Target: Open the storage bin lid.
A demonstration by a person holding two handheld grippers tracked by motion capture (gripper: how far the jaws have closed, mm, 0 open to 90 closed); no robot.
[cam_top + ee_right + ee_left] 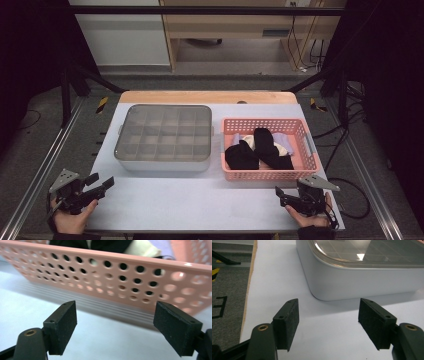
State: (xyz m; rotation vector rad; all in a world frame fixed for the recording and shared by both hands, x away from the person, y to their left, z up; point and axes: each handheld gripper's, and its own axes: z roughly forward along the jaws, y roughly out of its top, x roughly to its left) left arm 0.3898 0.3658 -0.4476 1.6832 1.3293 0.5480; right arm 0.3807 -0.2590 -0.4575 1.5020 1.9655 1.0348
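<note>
1. Nearest the lens: left gripper (100, 186) at the near left corner of the table (200, 200), held in a hand (75, 217); jaws wide apart, nothing between the pads (292, 322); pointed toward the near left corner of the lidded box (352, 282).
2. Right gripper (282, 196) at the near right edge, held in a hand (307, 220); jaws wide apart, nothing between the pads (66, 326); aimed at the near wall of the pink basket (130, 282), close to it but apart.
3. Pink basket (235, 172), perforated plastic, on the right half of the table, just beside the box, a narrow gap between them.
4. Black socks (257, 150), bundled, piled in the basket's middle and near-left part; one bundle lying on top and reaching toward the far wall.
5. Cream-coloured sock (282, 148), partly under the black ones; also seen over the rim in the right gripper view (142, 248).
6. Pale lilac fabric (287, 136) beneath the pile, toward the far side of the basket.
7. Lidded box (163, 134), grey, rounded corners, on the left half of the table; translucent lid on, a grid of square compartments showing through; contents not discernible.
8. Table with pale covering, wooden edge (207, 97) along the far side.
</note>
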